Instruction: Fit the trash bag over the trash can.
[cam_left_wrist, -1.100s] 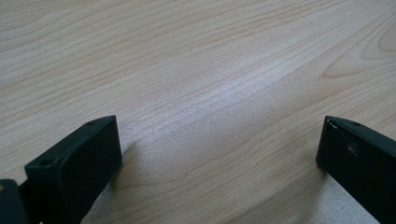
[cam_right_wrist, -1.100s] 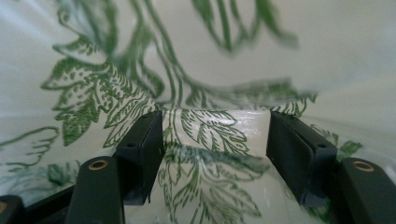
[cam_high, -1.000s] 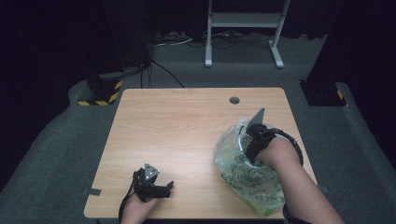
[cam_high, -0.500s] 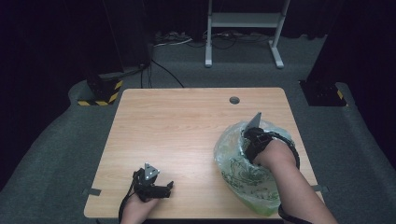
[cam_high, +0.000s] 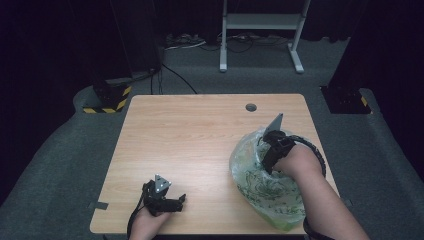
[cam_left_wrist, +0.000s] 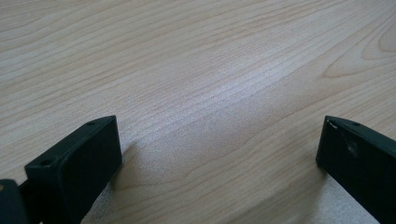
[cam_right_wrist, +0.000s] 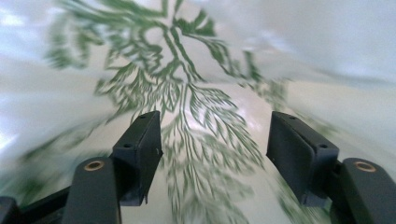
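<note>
Currently: right claw is reaching apart inside the leaf-printed bag, gripping nothing yet; left claw is idling apart beside it on the worktop.

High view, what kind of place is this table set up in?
Probably a recording studio or lab, not a home: dark curtains around a lone wooden table, grey carpet, cables on the floor and a white metal stand behind.

Lab or studio: black curtains, lone wooden table, floor cables.
</note>
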